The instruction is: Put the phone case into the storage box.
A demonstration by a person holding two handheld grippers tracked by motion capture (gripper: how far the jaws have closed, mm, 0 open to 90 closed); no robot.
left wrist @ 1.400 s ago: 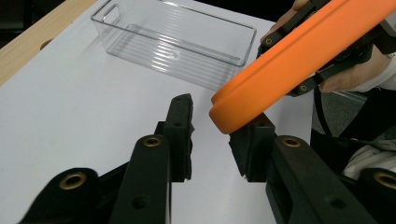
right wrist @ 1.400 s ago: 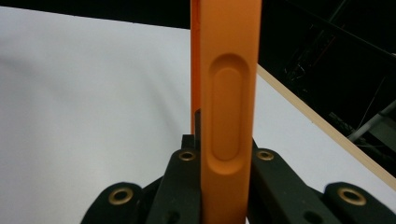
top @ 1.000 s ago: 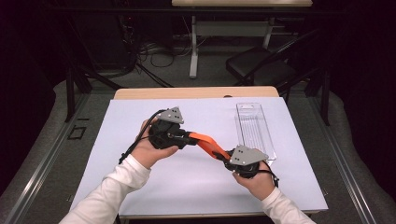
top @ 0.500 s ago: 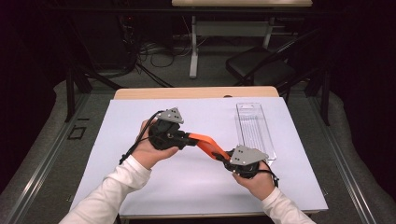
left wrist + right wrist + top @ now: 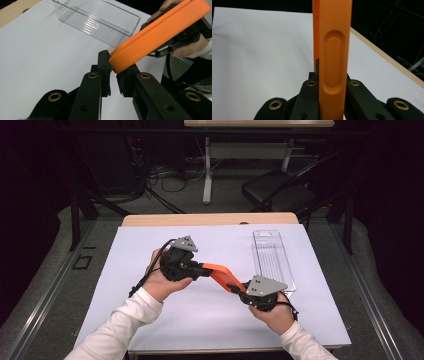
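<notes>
Left gripper view: left gripper (image 5: pixel 113 75) clamps end of orange phone case (image 5: pixel 160 35) (no visible change); right gripper (image 5: pixel 250 296) grips opposite end, handover pending.

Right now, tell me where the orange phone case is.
In the high view the orange phone case hangs above the white sheet near the table's middle, gripped between the left gripper and the right gripper, left of the clear plastic tray.

Above the counter (image 5: pixel 150 330) middle, my left tongs (image 5: pixel 204 269) and right tongs (image 5: pixel 239 290) hold a phone case (image 5: pixel 223 276) between them; a bin (image 5: pixel 272 260) lies just behind the right tongs, at the counter's right.
</notes>
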